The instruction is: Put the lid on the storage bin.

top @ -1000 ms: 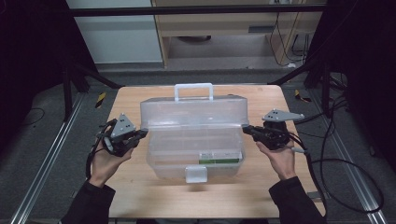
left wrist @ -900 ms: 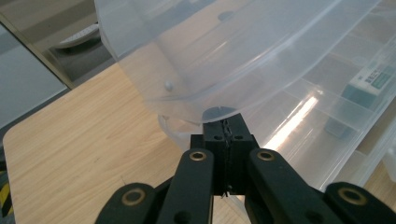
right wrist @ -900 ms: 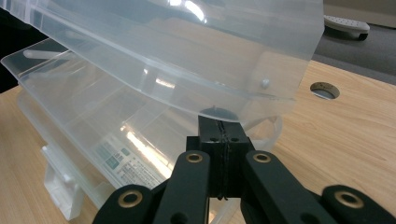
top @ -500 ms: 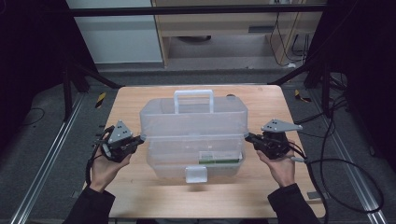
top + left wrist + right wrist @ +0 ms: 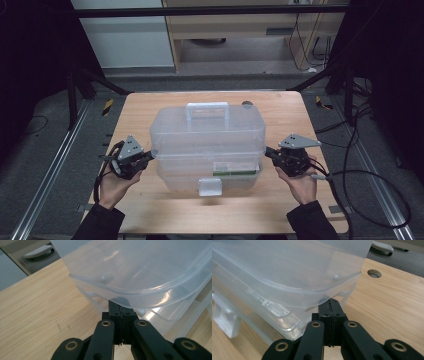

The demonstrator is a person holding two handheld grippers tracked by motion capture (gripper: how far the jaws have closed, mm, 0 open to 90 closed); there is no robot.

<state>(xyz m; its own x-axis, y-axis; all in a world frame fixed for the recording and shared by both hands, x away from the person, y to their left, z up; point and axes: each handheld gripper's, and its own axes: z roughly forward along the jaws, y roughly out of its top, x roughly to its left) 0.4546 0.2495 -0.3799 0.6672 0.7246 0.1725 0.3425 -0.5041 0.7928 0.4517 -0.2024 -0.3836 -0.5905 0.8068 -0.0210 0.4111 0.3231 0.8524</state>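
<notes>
Lifting from both ends, we have a clear, round-cornered plastic storage box [image 5: 207, 145] with a moulded handle and white front latch, centred on the wood-grain table [image 5: 150, 107]. Left gripper [image 5: 148, 156] and right gripper [image 5: 268, 151] each have jaws pressed together, tips tucked under the lid rim; contact itself is hidden by hazy plastic. Since the earlier frames, box and grippers sit lower.

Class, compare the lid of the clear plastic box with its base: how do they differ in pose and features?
The lid is raised and tilted, gaping at the front; the base sits flat on the table. The lid carries a handle; the base has a latch and a label. Both are clear plastic.
</notes>
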